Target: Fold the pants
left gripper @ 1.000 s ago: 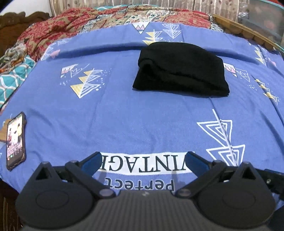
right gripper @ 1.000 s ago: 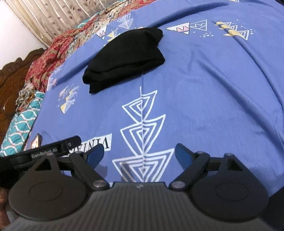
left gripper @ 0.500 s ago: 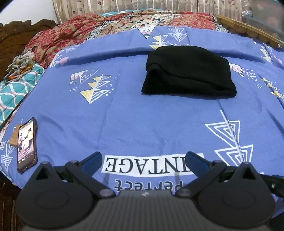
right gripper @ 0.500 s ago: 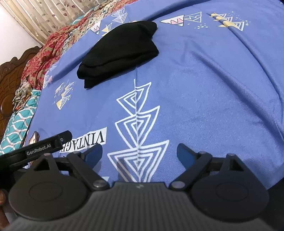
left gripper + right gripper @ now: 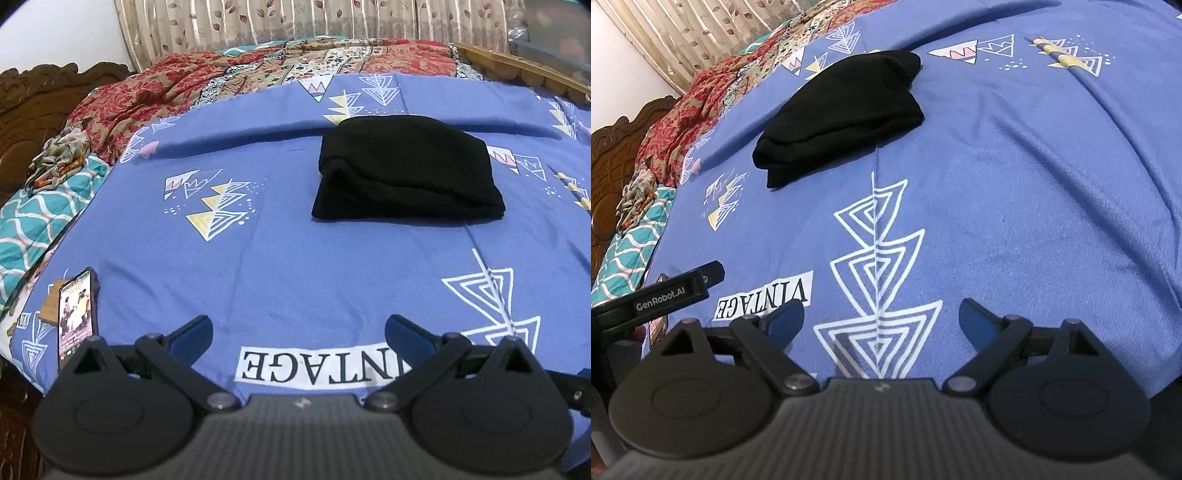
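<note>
The left wrist camera sits just behind the left hand-held gripper [image 5: 298,328], low over the near edge of the bed [image 5: 295,266], and looks forward and downward across the blue sheet toward the curtain [image 5: 295,18]. The right wrist camera rides behind the right hand-held gripper [image 5: 882,317], also tilted down, facing leftward across the bed [image 5: 1034,184]. Both views share the folded black pants [image 5: 406,170] [image 5: 842,114], the "VINTAGE" print [image 5: 317,367] [image 5: 764,297] and the phone [image 5: 75,317].

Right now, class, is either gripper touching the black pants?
No: the pants lie folded far up the bedsheet, while the left gripper and right gripper hang open, well short of them.
</note>
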`<state>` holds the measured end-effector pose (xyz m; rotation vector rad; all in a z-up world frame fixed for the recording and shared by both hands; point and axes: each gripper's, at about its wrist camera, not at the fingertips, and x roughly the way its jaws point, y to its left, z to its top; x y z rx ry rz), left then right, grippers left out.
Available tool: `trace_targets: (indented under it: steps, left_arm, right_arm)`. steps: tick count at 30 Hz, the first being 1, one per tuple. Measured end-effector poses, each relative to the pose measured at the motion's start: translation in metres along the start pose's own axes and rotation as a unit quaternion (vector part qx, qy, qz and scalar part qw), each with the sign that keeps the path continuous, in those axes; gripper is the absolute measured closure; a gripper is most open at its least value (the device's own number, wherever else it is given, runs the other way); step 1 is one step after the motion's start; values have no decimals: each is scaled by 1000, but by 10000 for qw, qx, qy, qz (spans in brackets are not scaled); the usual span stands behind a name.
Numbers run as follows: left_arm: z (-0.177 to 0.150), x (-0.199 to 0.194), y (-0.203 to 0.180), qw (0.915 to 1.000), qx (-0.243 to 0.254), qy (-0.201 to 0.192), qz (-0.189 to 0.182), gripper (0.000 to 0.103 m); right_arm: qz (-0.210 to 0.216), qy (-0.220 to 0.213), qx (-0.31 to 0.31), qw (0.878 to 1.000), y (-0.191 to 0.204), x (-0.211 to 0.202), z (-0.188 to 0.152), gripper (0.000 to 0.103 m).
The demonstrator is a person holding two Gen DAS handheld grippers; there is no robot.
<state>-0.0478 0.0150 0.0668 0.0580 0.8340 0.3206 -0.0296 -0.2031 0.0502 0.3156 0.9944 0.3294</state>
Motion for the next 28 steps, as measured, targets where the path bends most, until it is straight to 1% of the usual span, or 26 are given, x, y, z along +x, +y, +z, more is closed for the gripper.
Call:
trace_targets:
  steps: [5, 11, 21, 28]
  left_arm:
    - [1, 1, -5, 9999, 88, 49, 39, 0]
    - [1, 7, -7, 9991, 118, 384, -101, 0]
    - [-1, 17, -9, 9979, 36, 635, -155, 0]
    - [-1, 17, -12, 9974, 140, 526, -470, 0]
  right_arm:
    - [-20, -41, -22, 10000, 0, -1, 0, 10]
    - [-89, -158, -111, 9998, 2, -3, 2, 10]
    - [-114, -78, -58, 9999, 1, 3, 2, 10]
    - [-142, -142, -162, 9997, 4, 3, 2, 10]
